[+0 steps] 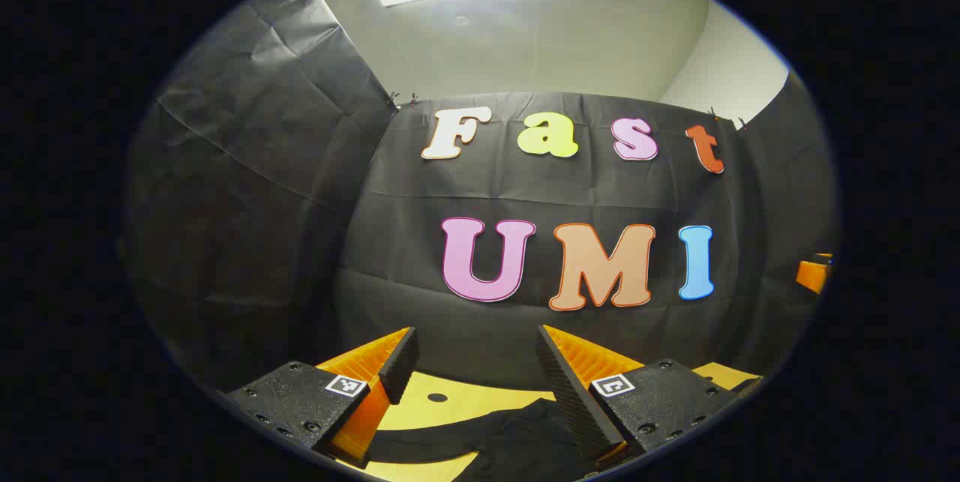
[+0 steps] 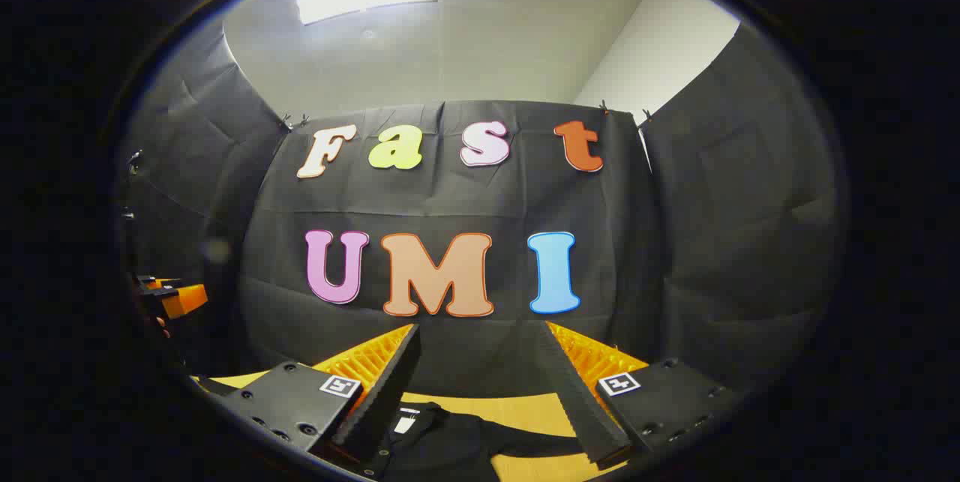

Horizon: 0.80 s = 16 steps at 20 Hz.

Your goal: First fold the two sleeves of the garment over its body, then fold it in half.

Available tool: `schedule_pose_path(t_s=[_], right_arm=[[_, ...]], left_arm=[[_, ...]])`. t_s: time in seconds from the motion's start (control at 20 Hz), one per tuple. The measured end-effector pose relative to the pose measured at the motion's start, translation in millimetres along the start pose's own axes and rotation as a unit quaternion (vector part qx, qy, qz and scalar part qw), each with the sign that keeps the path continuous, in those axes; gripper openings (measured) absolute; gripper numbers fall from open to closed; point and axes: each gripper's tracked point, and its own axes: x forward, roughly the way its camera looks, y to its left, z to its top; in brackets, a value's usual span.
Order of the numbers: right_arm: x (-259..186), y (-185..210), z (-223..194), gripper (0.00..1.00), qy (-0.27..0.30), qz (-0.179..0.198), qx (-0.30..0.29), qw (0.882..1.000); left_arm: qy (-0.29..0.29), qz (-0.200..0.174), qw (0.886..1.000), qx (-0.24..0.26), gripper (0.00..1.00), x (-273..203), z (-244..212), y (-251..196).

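Between your spread left gripper [image 1: 476,351] fingers, the way toward 12 o'clock stands open above the black cloth garment [image 1: 517,433] lying on the yellow wooden table [image 1: 450,399]; the right gripper [image 2: 480,351] likewise.

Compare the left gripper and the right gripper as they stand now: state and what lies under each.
The left gripper hangs over a plain stretch of the black garment on the yellow table; the right gripper hangs over the part bearing a white tag. Both are open, empty, above the cloth, facing the booth's wall.

left tool [image 1: 475,338] agape; right tool [image 2: 480,332] agape, both raised.
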Motion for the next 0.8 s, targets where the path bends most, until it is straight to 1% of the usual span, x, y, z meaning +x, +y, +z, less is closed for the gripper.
schedule_pose_path(t_s=[0.1,0.15,0.25,0.3,0.5,0.6,0.65,0.8], right_arm=[[-3,-4,-4,0.99,0.007,-0.002,0.002,1.000],[-4,-7,-7,0.99,0.013,-0.002,0.004,1.000],[-9,-13,-13,0.99,0.020,-0.005,0.002,1.000],[-11,-16,-16,0.99,0.025,-0.007,-0.002,1.000],[-16,-18,-30,0.99,0.047,-0.003,-0.002,0.999],[-18,-17,-36,0.99,0.054,0.001,0.001,0.999],[-18,-18,-38,0.99,0.056,0.002,0.001,0.998],[-19,-23,-43,0.99,0.064,0.001,0.001,0.998]], left_arm=[[-0.003,0.006,1.000,0.002,0.93,-4,3,4],[0.004,0.021,1.000,0.012,0.92,-7,0,13],[0.016,0.036,0.999,0.026,0.92,-13,-4,20],[0.021,0.039,0.999,0.029,0.93,-17,-5,22],[0.035,0.049,0.997,0.044,0.92,-28,-7,27],[0.036,0.054,0.996,0.061,0.93,-35,-6,31],[0.037,0.056,0.995,0.068,0.92,-37,-5,32],[0.036,0.060,0.995,0.072,0.92,-40,-1,35]])
